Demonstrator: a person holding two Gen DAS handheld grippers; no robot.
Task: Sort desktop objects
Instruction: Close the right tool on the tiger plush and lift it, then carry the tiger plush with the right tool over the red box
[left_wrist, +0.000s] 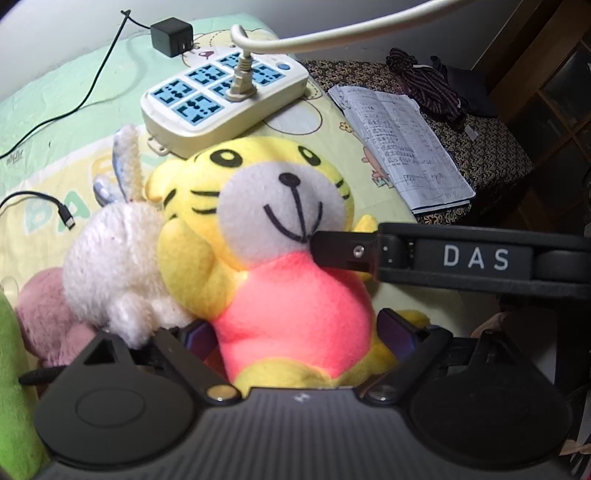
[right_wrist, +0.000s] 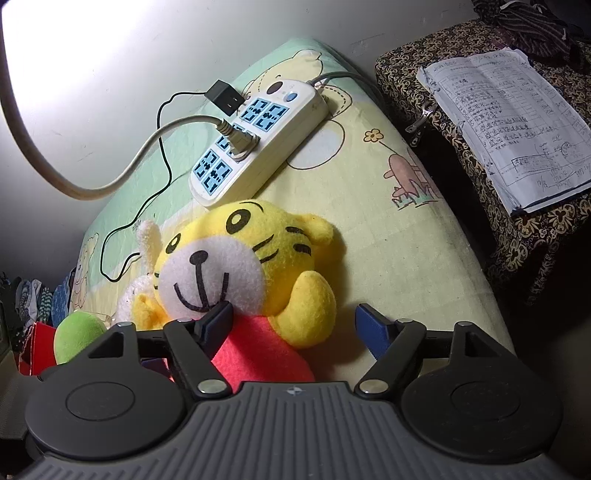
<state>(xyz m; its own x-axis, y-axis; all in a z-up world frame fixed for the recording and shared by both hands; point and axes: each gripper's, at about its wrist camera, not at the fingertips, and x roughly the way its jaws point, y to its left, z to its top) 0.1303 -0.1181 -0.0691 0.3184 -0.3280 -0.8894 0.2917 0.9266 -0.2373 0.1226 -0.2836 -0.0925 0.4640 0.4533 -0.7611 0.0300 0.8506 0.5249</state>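
The tiger toy (left_wrist: 273, 236) is fuzzy plush cloth, the white rabbit toy (left_wrist: 110, 266) woollier and rougher, the power strip (left_wrist: 221, 99) smooth, slightly glossy plastic, the notebook (left_wrist: 402, 144) matt paper, the printed sheet (right_wrist: 388, 229) soft cotton-like cloth, and the left gripper (left_wrist: 299, 332) matt black plastic with shiny metal pins.

The left gripper (left_wrist: 301, 334) has a ribbed dark-grey plastic housing, two round black discs, matte black linkage arms with silver pivot screws, and dark blue finger pads (left_wrist: 397, 332). The right gripper (right_wrist: 293, 325) looks alike; its black side bar carries white letters "DAS".
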